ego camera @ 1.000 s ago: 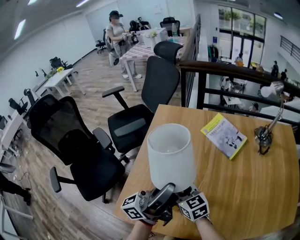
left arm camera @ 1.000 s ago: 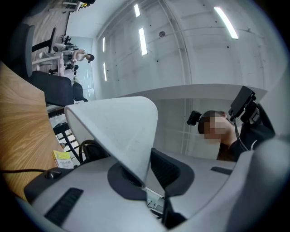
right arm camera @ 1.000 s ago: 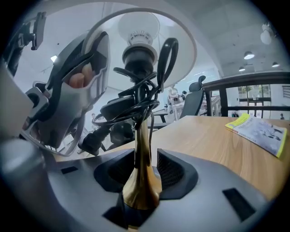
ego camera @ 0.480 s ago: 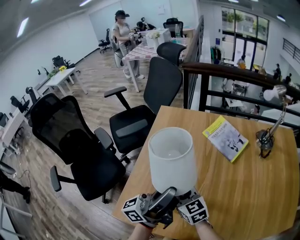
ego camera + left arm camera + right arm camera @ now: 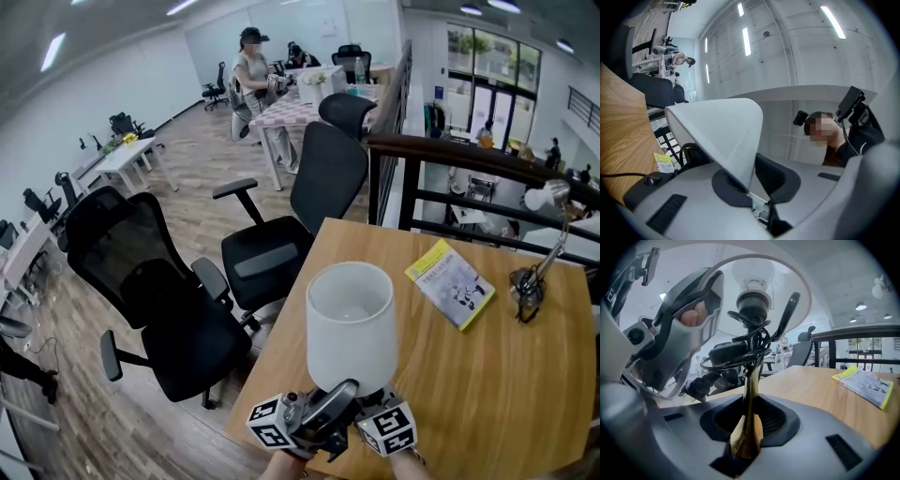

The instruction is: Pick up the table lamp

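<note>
Clamping the right gripper [image 5: 746, 437] shut on the brass stem [image 5: 749, 394] of the table lamp [image 5: 349, 323], pinching the left gripper [image 5: 750, 187] on the lower rim of the white shade [image 5: 717, 131], holding it all upright at the near edge of the table [image 5: 487, 375]. Likely risking a dented shade from that thin pinch, or a twist on the smooth stem, with the cord bundle [image 5: 736, 352] snagging. Spotting no box or bin, only the open-topped shade housing the bulb [image 5: 752, 280].
</note>
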Motion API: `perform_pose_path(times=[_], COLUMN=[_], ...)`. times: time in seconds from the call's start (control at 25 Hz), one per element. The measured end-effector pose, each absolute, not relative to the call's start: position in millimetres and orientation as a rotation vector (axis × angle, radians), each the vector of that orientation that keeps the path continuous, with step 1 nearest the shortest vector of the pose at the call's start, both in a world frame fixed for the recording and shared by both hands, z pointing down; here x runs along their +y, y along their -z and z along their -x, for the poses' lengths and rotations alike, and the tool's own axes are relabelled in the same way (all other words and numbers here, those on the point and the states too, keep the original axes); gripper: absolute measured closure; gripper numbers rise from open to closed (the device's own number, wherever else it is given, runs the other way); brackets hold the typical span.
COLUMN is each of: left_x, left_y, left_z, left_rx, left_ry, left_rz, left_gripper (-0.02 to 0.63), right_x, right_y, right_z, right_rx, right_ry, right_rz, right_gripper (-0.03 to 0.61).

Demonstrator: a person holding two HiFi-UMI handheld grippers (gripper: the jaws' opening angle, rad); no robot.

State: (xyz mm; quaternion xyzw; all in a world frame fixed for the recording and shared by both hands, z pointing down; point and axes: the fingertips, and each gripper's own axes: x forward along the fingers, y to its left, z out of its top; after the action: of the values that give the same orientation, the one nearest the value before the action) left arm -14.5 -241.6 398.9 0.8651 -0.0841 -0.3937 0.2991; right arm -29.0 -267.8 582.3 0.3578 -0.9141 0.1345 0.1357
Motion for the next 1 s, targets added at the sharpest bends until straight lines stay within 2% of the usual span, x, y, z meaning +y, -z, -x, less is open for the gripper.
perform_pose_path(times=[1.0], left_x=[-213.1], left_y=[-333.1], left_z=[-7.5], left_rx=[-0.063], left_ry=[1.035], left_rz=[-2.419], left_gripper=[0.589], right_x=[-263.0], right_y=[-516.9], right_z=[6.2], right_rx=[-2.689], right_ry=[-0.256], right_rz=[-1.147], right_gripper=[0.471])
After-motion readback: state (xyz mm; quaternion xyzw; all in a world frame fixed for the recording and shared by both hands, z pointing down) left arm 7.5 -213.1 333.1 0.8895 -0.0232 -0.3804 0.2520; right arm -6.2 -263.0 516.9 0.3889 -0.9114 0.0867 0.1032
